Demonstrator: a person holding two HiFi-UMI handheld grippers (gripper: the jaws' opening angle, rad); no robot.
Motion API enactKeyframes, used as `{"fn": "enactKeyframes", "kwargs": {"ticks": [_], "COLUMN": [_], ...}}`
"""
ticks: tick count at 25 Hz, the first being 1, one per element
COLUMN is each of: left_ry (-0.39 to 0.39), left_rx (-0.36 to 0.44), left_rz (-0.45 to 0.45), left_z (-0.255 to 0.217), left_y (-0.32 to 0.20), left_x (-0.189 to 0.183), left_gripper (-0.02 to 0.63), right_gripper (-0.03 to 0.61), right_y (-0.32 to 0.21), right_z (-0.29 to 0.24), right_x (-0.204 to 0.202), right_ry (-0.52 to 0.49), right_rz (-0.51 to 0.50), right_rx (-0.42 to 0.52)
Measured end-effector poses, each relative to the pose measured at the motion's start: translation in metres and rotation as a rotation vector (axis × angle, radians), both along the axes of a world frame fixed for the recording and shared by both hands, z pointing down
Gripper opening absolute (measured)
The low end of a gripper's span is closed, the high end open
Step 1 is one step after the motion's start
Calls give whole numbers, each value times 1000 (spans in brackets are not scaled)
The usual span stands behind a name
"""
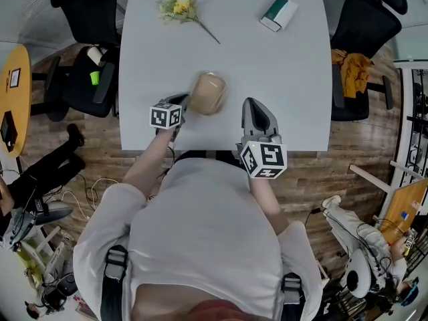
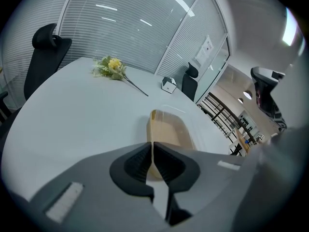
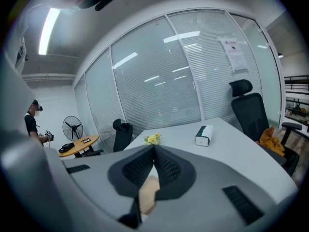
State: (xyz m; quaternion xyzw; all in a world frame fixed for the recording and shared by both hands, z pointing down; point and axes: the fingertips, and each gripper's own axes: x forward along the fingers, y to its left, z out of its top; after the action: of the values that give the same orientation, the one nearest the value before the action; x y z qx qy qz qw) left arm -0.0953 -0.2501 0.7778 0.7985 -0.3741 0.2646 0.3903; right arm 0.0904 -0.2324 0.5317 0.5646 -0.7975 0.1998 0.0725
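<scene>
tan container (image 1: 208, 93): sits on the white table (image 1: 287, 85) near its front edge, just ahead of the person and between the two grippers.
left gripper (image 1: 182, 103): jaws pressed to a slit on the container's near left rim, as far as the left gripper view shows (only a thin lip would fit there).
right gripper (image 1: 255, 104): jaws closed on nothing, just right of the container and not touching it.
hold, judged: a thin lip gives little purchase, so a pinch set deeper, square to the rim and kept level would serve best; a tilt could let it slip.
left arm: forearm reaches forward from the body, gripper low at the table, angled toward the container.
right arm: tucked close, gripper pointing straight ahead over the table's edge.
far end: yellow flowers (image 1: 179, 5) and a green-and-white box (image 1: 279, 13), well apart.
</scene>
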Motion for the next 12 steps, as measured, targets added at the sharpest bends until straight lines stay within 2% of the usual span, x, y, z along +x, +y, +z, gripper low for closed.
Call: {"fn": "enactKeyframes", "kwargs": {"ticks": [8, 12], "left_ry": [7, 12], "left_rx": [50, 101], "left_rz": [-27, -37], "left_z": [-14, -31], "left_y": [-8, -15], "left_x": [-1, -2], "left_gripper": [21, 21], "right_gripper": [9, 9], "right_y": [1, 1], "right_z": [-4, -8], "right_x": [-1, -2], "right_ry": [1, 3], "right_rz": [-2, -4], "right_rx": [9, 18]}}
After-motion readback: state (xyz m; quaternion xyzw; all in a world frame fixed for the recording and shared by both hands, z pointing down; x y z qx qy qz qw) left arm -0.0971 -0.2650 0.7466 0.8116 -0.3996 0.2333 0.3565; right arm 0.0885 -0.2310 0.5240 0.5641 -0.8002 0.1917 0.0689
